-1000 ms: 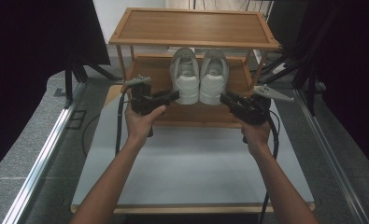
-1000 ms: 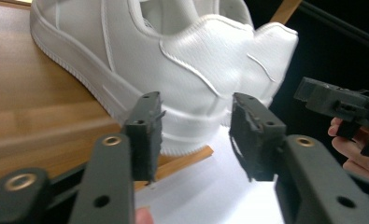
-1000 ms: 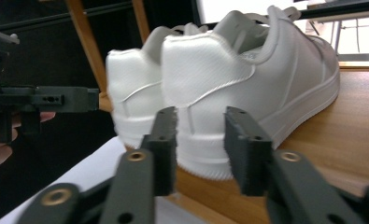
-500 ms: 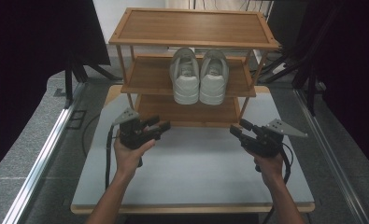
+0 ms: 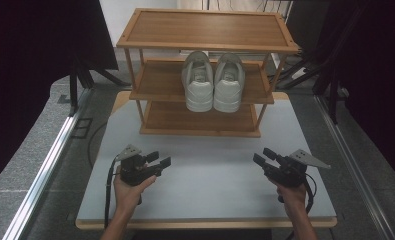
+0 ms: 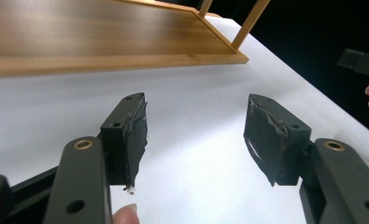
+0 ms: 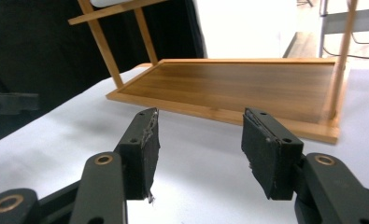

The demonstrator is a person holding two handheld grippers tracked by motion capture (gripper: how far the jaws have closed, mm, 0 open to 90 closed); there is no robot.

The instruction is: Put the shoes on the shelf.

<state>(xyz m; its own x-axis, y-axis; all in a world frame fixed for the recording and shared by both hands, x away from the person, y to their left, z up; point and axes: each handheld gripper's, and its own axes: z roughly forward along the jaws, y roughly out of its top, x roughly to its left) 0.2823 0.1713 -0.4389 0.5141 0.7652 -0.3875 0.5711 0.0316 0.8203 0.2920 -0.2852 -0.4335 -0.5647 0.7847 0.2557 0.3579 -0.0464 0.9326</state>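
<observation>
1. You are holding the left gripper (image 5: 159, 159) low over the near left part of the white worktop (image 5: 210, 175), its jaws pointing toward the middle of the worktop.
2. Its jaws are standing wide apart and released, with bare worktop between them; they have just been opening further. In the left gripper view the black pads (image 6: 134, 135) are looking worn and ragged at the edges.
3. You are holding the right gripper (image 5: 261, 157) over the near right part of the worktop, its jaws pointing inward toward the left gripper.
4. Its jaws are also standing apart and released, with nothing between them. In the right gripper view they are facing the lowest shelf of the rack.
5. The pair of white shoes (image 5: 213, 82) is sitting on the middle shelf of the wooden rack (image 5: 207, 30), well apart from both grippers.
6. The two shoes are standing side by side and touching or nearly so, with the ends nearest you reaching the front edge of the shelf.
7. They are looking plain white or off-white, low-cut, with rounded ends and laces showing on top; finer detail is too small to tell.
8. The rack is standing at the far side of the worktop, with three wooden shelves.
</observation>
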